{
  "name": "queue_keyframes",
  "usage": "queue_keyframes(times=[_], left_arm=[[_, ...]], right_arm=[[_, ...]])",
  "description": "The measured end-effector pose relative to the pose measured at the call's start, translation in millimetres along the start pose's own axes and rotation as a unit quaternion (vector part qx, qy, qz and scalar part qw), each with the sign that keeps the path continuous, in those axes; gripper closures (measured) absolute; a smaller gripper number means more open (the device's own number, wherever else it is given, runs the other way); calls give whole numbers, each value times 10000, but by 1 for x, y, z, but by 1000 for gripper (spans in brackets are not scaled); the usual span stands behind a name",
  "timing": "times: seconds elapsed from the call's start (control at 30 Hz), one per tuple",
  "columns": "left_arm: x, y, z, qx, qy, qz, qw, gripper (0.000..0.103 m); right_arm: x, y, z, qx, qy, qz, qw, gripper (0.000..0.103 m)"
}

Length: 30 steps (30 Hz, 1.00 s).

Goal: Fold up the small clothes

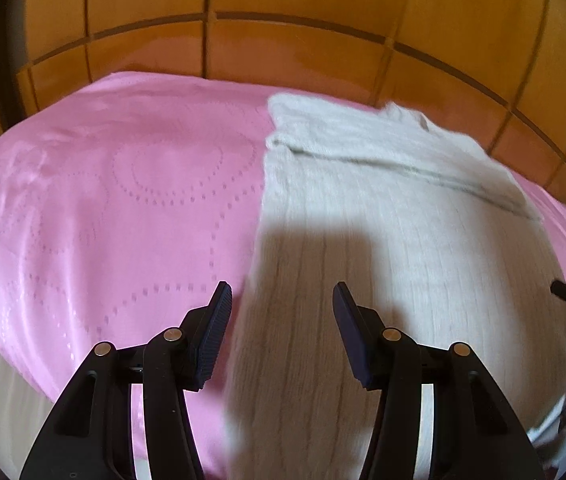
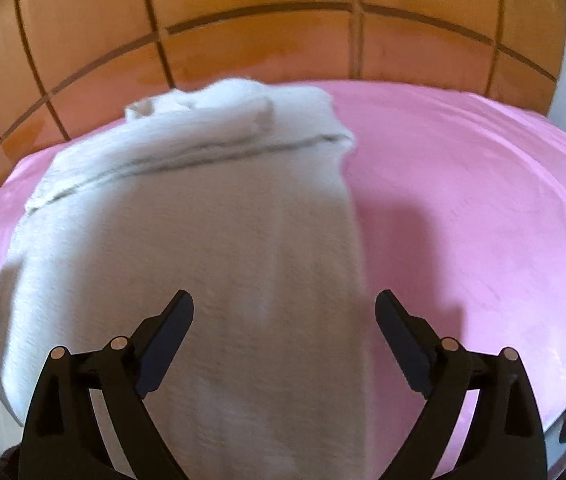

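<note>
Though the knit garment (image 1: 383, 240) lies partly folded on the pink bedspread (image 1: 103, 200), the left claw (image 1: 281, 300) and right claw (image 2: 285, 312) hang wide open, holding nothing, so the final folds likely remain.

Left gripper (image 1: 282, 300): matte black plastic linkage arms with slotted cut-outs, four round brass-coloured pivot pins, white curved strips showing behind the arms; fingers (image 1: 213, 334) faced with dark navy ribbed pads. Right gripper (image 2: 284, 312): same black linkage, four copper-toned pivot pins, smooth-looking dark blue pads (image 2: 163, 346), blurred. Each view shows a black tip of the other tool at its edge.
</note>
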<state>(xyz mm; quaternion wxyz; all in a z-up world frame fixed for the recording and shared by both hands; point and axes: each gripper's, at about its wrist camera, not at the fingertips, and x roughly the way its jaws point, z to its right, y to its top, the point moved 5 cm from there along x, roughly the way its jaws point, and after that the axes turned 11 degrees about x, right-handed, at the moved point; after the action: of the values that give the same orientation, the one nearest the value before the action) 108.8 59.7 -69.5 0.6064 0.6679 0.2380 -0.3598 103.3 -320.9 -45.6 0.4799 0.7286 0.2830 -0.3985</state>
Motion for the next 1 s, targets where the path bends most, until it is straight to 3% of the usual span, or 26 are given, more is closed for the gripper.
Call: queue_keyframes(times=[0.1,0.23,0.37,0.4,0.43,0.47,0.57,0.67,0.77,0.9,1.0], left_arm=[[-8,-19,0,243,-319,-172,9990,51],[-16,-51,-2,375,-788,-468,9951,51],[-17,-75,-4,84,-1213,-729,9899,57],[-17,-77,-4,62,-1237,-775,9893,65],[-16,-77,-4,68,-1265,-808,9887,83],[-18,-76,-1,100,-1432,-837,9861,91],[-32,-69,1,190,-1671,-627,9838,94],[-44,-49,-4,-172,-2156,-317,9758,94],[-43,-27,-9,-513,-2402,-69,9693,94],[-20,21,-21,-1016,-2555,134,9614,94],[7,54,-28,-1233,-2313,74,9650,94]], right_arm=[[-8,-14,16,78,156,-243,9996,12],[-25,-47,29,125,635,-781,9948,31],[-42,-78,32,146,994,-1241,9872,56],[-44,-85,32,150,1044,-1351,9852,60],[-44,-89,31,135,1089,-1439,9835,70],[-44,-92,29,88,1140,-1522,9817,90],[-51,-86,20,58,1511,-1602,9754,92],[-64,-62,10,224,1987,-1335,9707,92],[-64,-27,7,584,2321,-988,9659,92],[-38,13,8,1105,2380,-784,9618,92],[-10,41,8,1425,2210,-737,9620,92]])
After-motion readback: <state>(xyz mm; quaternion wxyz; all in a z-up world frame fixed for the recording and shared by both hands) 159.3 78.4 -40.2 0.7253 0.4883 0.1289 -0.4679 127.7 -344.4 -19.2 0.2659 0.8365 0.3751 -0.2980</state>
